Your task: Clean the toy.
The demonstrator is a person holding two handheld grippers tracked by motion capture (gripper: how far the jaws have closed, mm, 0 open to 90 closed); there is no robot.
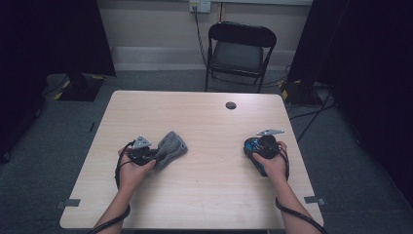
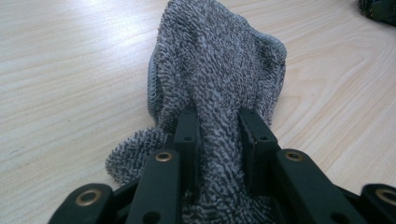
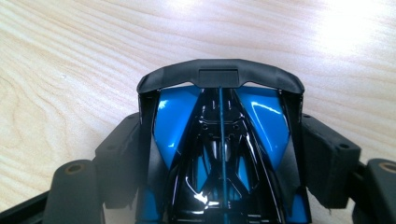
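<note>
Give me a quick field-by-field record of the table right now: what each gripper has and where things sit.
surface: wooden table
left gripper: jaws closed on a bunched grey cloth
cloth position: lying on the table's left half, ahead of the left gripper
right gripper: jaws clamped on the sides of a blue and black toy car
car position: table's right half
behind table: black folding chair

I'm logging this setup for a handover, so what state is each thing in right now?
Grey cloth: bunched up on the table, pinched between the left gripper's jaws.
Blue and black toy car: clamped by its sides in the right gripper.
Folding chair: unfolded, unoccupied, behind the table.
</note>
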